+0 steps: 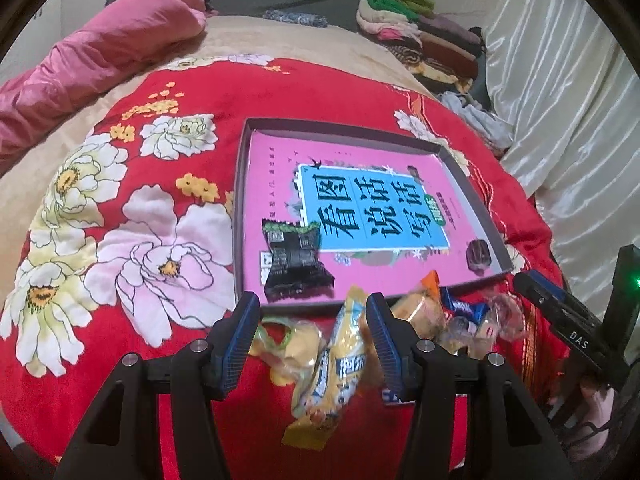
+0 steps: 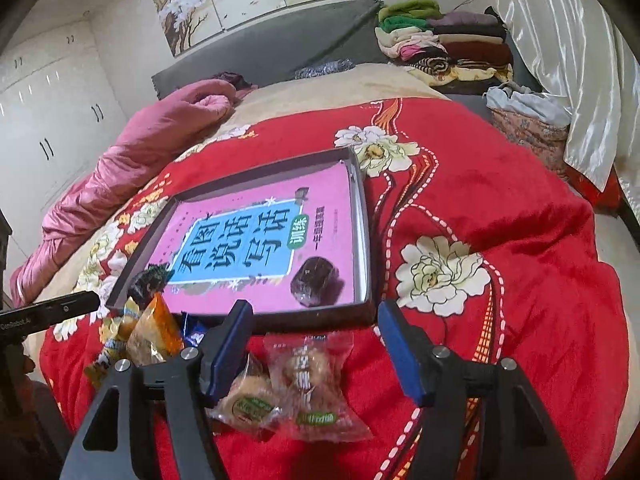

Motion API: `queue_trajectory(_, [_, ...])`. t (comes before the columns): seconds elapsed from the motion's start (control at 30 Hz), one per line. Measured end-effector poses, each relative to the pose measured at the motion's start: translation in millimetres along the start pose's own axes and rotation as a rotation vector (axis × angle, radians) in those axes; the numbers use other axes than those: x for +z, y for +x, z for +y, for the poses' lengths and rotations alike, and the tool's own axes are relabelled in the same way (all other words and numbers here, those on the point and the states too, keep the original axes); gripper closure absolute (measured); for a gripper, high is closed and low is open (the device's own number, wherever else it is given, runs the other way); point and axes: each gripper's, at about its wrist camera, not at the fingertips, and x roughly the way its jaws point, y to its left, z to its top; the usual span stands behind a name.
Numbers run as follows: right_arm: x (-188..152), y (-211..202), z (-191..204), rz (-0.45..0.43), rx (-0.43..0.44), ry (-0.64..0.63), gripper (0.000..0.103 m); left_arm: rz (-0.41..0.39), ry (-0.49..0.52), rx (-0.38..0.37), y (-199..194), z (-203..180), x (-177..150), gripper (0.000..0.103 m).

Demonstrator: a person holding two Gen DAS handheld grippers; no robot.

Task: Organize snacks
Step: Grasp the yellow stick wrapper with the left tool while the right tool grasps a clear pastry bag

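Observation:
A shallow dark box (image 1: 240, 184) (image 2: 362, 216) with a pink book inside lies on the red floral bedspread. In it are a black snack packet (image 1: 294, 258) (image 2: 146, 282) and a dark brown wrapped snack (image 1: 480, 254) (image 2: 316, 282). A heap of snack packets lies in front of the box. My left gripper (image 1: 312, 312) is open above a yellow packet (image 1: 332, 368) of that heap. My right gripper (image 2: 316, 320) is open above two clear-wrapped pastries (image 2: 308, 380). An orange packet (image 2: 154, 334) and a blue packet (image 2: 194, 330) lie to their left.
A pink quilt (image 1: 100, 56) (image 2: 132, 164) lies at the far left of the bed. A pile of folded clothes (image 1: 420, 36) (image 2: 448, 44) sits at the back right. A white curtain (image 1: 560, 92) hangs on the right. The right gripper's body (image 1: 568, 328) shows in the left wrist view.

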Motion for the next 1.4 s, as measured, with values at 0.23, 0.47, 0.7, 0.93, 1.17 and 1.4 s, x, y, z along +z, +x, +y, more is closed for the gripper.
queue_trajectory(0.23, [-5,0,4,0.016,-0.009,-0.012,0.038,0.027,0.019,0.002,-1,-2,-10,0.046])
queue_trajectory(0.47, [-12,-1,6,0.041,-0.017,-0.02,0.038,0.084,0.049,-0.011,8,-8,-25,0.046])
queue_trajectory(0.7, [-19,2,4,0.086,-0.024,-0.019,0.038,0.125,0.072,-0.018,18,-14,-36,0.046])
queue_trajectory(0.93, [-23,11,2,0.127,-0.038,-0.017,0.038,0.122,0.071,-0.028,18,-14,-39,0.046])
queue_trajectory(1.17, [-25,15,3,0.143,-0.02,-0.034,0.052,0.142,0.079,-0.054,21,-18,-40,0.068])
queue_trajectory(1.4, [-26,21,7,0.162,0.004,-0.063,0.062,0.147,0.085,-0.067,24,-21,-41,0.071])
